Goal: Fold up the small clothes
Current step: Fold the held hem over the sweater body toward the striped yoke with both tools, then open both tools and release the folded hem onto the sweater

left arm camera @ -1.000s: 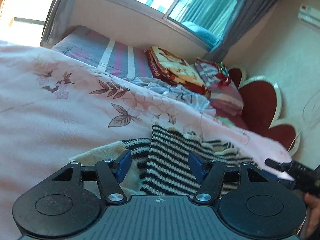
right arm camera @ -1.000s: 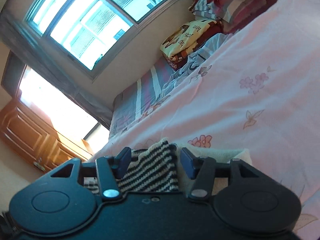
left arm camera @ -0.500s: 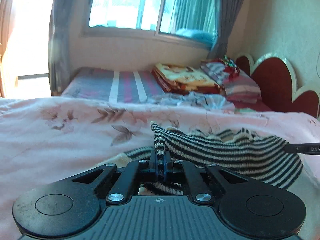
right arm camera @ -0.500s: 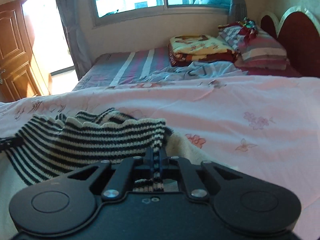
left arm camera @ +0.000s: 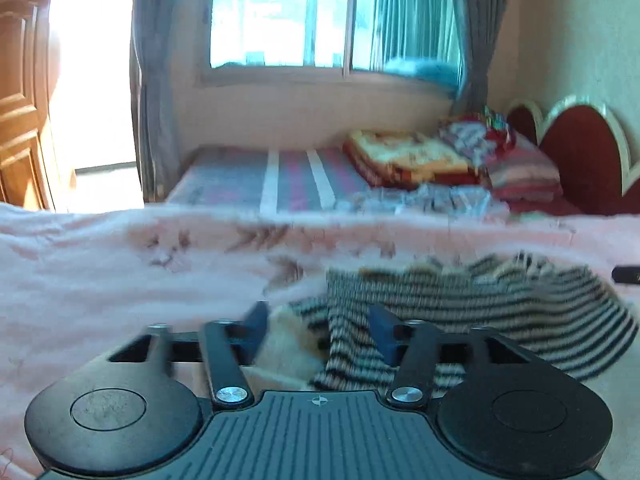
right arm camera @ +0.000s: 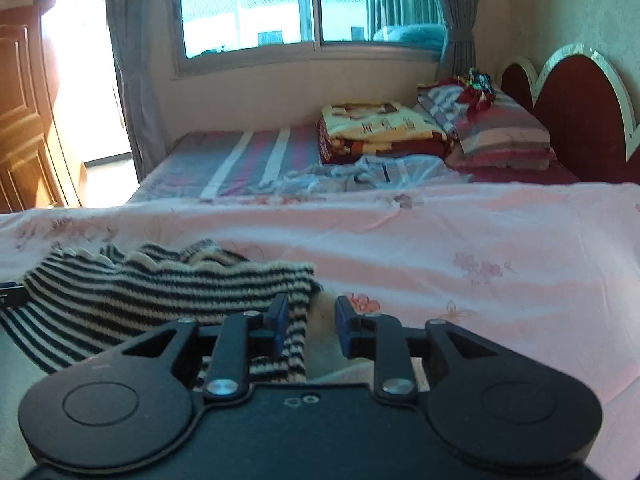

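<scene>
A small black-and-white striped knit garment (left arm camera: pixel 460 312) lies bunched on the pink floral bedsheet (left arm camera: pixel 100 280); a cream fleecy part of it shows between the fingers. My left gripper (left arm camera: pixel 318 330) is open, its jaws apart around the garment's left corner. The view is blurred. In the right wrist view the same garment (right arm camera: pixel 140 296) spreads to the left. My right gripper (right arm camera: pixel 308 320) is open, with the garment's right edge lying between its blue pads. The other gripper's tip shows at each view's edge.
A second bed with a striped sheet (right arm camera: pixel 248 160) stands behind, with a folded yellow-red blanket (right arm camera: pixel 380 132), striped pillows (right arm camera: pixel 500 132) and a red headboard (right arm camera: pixel 580 120). A window (right arm camera: pixel 312 0) and a wooden door (right arm camera: pixel 24 120) are beyond.
Both grippers were open, then shut on the garment's corners and lifted it half a second ago. Now both have opened and the garment has dropped back onto the sheet.
</scene>
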`<state>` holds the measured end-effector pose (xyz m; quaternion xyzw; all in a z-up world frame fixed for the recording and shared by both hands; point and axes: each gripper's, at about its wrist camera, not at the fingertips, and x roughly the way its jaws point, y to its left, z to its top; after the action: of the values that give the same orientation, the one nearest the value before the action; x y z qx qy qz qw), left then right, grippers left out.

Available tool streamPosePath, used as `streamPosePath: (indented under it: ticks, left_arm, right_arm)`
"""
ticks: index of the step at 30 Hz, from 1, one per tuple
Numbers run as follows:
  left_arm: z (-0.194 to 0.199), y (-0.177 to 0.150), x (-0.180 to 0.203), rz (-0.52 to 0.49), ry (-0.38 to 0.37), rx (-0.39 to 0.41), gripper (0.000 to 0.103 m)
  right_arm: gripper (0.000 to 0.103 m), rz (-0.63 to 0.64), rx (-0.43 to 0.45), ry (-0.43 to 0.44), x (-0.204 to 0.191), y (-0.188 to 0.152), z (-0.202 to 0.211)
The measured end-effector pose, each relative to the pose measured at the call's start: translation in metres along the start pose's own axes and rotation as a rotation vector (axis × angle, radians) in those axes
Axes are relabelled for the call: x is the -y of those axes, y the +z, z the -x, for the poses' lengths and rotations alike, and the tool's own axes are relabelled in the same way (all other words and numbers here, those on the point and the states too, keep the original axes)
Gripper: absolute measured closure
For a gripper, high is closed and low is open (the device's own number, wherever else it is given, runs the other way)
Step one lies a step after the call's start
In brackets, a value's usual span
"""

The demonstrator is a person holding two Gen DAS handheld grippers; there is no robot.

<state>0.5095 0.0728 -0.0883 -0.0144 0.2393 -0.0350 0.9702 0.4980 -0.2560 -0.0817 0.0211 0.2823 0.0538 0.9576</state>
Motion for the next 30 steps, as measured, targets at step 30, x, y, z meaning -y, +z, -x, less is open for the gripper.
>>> streamPosePath:
  ticks: [30]
  left_arm:
    - [0.007,-0.023,0.064,-0.036,-0.194,-0.166,0.023]
  right_arm:
    - [0.063,0.150,-0.122,0.136,-0.067,-0.027,0.011]
